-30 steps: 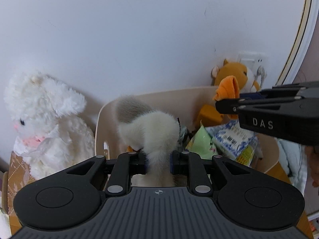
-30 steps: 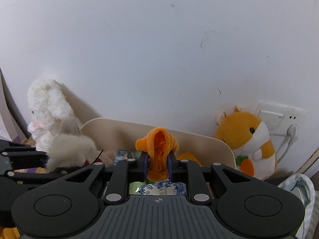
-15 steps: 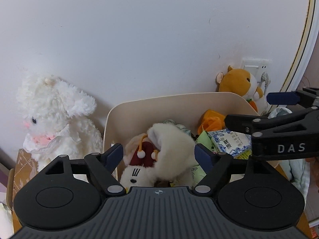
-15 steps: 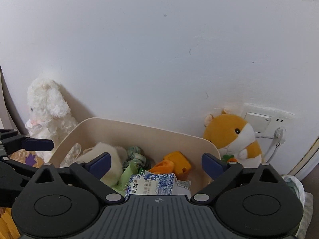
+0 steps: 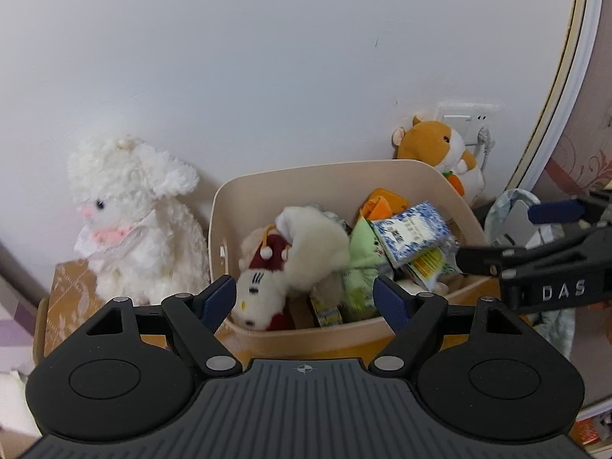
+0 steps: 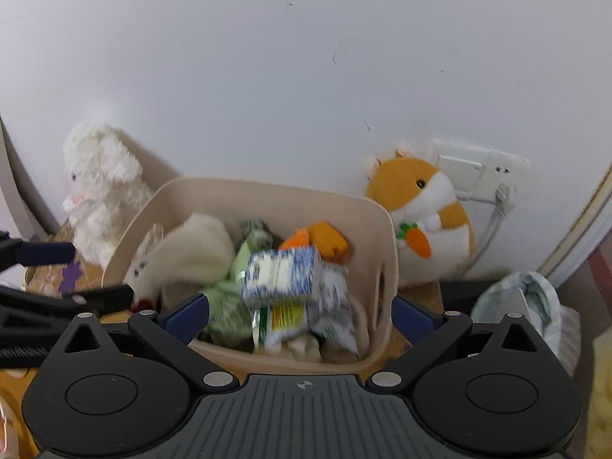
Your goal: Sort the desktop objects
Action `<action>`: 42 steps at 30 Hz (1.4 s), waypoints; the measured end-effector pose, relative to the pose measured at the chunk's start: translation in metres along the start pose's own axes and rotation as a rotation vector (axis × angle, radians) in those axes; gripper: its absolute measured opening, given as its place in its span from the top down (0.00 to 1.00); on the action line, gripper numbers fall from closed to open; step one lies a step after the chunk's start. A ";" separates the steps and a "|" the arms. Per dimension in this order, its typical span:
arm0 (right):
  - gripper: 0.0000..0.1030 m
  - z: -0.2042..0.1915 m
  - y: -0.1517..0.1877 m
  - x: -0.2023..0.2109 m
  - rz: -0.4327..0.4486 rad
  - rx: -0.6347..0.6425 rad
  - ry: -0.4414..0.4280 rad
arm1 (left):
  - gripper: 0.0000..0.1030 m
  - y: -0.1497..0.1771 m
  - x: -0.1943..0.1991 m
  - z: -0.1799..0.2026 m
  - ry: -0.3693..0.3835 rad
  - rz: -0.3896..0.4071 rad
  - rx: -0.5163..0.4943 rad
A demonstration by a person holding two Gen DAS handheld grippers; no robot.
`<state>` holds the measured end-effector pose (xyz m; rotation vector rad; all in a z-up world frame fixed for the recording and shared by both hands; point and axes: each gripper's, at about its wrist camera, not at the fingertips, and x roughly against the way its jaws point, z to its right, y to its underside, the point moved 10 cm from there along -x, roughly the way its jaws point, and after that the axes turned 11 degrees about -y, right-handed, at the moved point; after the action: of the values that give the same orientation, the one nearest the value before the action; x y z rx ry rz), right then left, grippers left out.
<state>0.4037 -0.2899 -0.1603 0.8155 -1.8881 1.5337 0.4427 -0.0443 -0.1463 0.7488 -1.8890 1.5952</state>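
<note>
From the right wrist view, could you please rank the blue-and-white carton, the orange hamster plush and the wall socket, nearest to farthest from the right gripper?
1. Blue-and-white carton, in the bin just ahead of the right gripper.
2. Orange hamster plush, right, beyond the bin.
3. Wall socket, behind the hamster.

A beige plastic bin with rounded corners (image 5: 451, 195) stands against the wall, filled with loose things. A cream plush cat in a red hat (image 5: 275, 279) lies on its side at the bin's left. An orange plush piece (image 6: 325, 239) rests toward the back. A blue-and-white patterned carton (image 6: 281, 275) lies tilted over green and white snack packets (image 5: 363, 267).
</note>
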 end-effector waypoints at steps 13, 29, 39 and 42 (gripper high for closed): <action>0.00 -0.017 0.043 0.092 0.010 0.049 -0.028 | 0.22 0.032 0.100 -0.003 -0.009 -0.017 0.056; 0.00 -0.041 0.089 0.215 0.050 0.086 -0.107 | 0.20 0.093 0.212 0.000 -0.045 0.013 0.045; 0.00 -0.050 0.122 0.260 0.047 0.087 -0.144 | 0.19 0.124 0.263 -0.001 -0.046 0.018 0.042; 0.00 -0.055 0.132 0.268 0.045 0.077 -0.159 | 0.19 0.130 0.277 -0.003 -0.045 0.025 0.043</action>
<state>0.1319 -0.2427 -0.0336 0.9610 -1.9821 1.6195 0.1577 -0.0408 -0.0353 0.7893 -1.9081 1.6519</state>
